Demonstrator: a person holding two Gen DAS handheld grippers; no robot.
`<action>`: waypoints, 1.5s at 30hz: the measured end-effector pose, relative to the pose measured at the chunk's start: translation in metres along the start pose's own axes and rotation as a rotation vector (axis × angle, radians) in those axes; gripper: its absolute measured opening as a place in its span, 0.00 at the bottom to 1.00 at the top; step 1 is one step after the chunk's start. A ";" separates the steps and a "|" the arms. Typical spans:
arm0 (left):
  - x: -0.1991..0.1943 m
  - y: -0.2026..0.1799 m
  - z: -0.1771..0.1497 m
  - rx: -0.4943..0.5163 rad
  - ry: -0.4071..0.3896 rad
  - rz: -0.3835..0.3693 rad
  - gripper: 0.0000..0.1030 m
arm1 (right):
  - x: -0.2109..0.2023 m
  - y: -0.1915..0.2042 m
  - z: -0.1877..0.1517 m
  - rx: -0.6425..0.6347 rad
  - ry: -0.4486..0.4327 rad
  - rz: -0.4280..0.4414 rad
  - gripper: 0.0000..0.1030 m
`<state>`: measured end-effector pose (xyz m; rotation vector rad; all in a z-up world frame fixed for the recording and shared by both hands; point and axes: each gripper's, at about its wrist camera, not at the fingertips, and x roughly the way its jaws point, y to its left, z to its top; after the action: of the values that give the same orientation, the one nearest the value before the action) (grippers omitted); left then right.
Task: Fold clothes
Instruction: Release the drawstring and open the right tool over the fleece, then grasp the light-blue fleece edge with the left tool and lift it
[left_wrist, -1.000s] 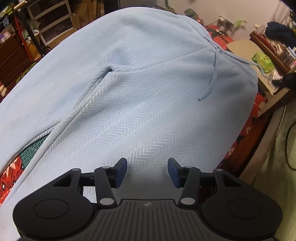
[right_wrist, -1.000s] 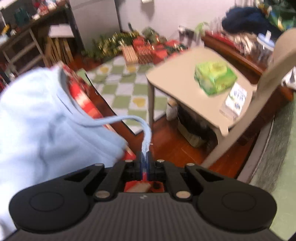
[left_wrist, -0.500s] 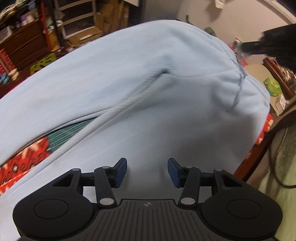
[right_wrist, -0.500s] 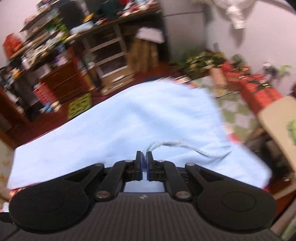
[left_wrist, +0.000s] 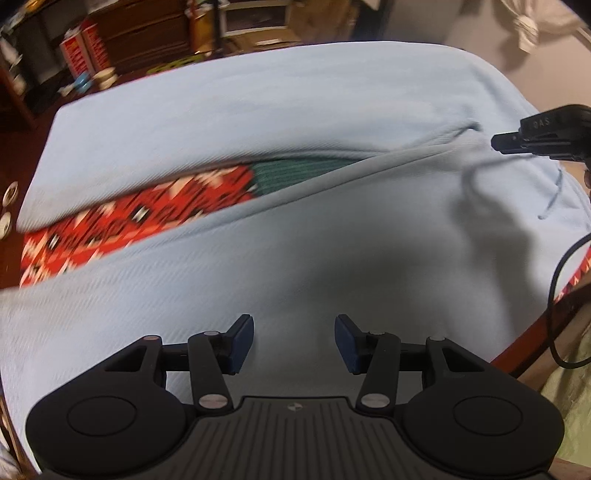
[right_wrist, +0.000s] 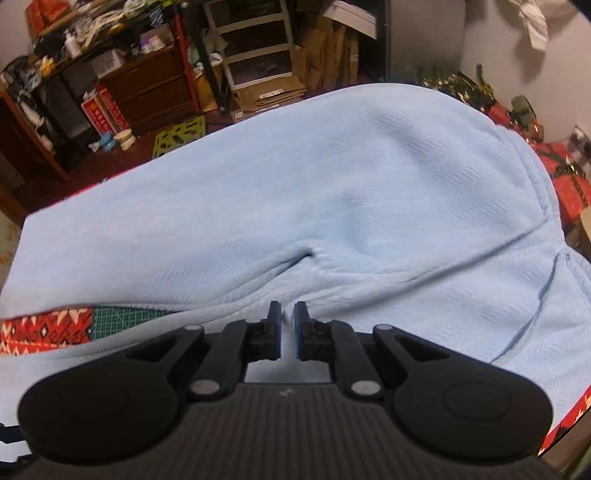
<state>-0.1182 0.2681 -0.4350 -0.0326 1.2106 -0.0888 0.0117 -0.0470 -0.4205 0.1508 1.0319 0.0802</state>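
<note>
Item: pale blue trousers (left_wrist: 314, 236), soft herringbone-textured knit with a drawstring (right_wrist: 543, 291) at the waist. They lie spread flat across the bench (left_wrist: 532, 343), waist to the right, two legs running left and parting in a narrow V. They fill most of both views.

Beneath, in the gap between the legs: red patterned cloth (left_wrist: 122, 221) with white and dark geometric motifs, and a green gridded cutting mat (left_wrist: 295, 173) lying on it. The same red cloth shows along the bench's right edge.

Left claw (left_wrist: 294, 341): blue-padded fingers (left_wrist: 240, 343) set wide apart, holding nothing, hovering over the near trouser leg.

Right claw (right_wrist: 287, 330): fingers (right_wrist: 274, 330) drawn close with a narrow slit between them, low over the fabric near the crotch seam; pale cloth shows through the slit, but whether it is pinched cannot be told. From the left wrist view this claw (left_wrist: 496, 142) enters at the right edge above the waist area; its black body bears embossed letters, too blurred to read reliably. A black cable (left_wrist: 557, 295) trails below it.

Surroundings: dark wooden drawers (right_wrist: 147, 92), a white shelf unit (right_wrist: 255, 48), flattened cardboard boxes (right_wrist: 266, 96), a red-and-white printed box (right_wrist: 99, 110) with illegible writing, a yellow-green perforated crate (right_wrist: 181, 134), and a white garment (right_wrist: 532, 22) hanging on the wall.
</note>
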 end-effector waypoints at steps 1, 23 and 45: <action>-0.001 0.005 -0.004 -0.008 -0.001 0.001 0.47 | 0.000 0.003 -0.001 -0.007 0.004 0.002 0.08; -0.019 0.148 -0.119 -0.643 0.081 0.150 0.47 | -0.021 -0.012 -0.089 0.092 0.193 -0.141 0.14; -0.005 0.227 -0.269 -1.818 -0.240 0.039 0.60 | -0.042 -0.052 -0.093 0.135 0.195 -0.187 0.16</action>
<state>-0.3600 0.5005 -0.5413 -1.5410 0.6963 1.0376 -0.0894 -0.0962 -0.4404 0.1708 1.2418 -0.1481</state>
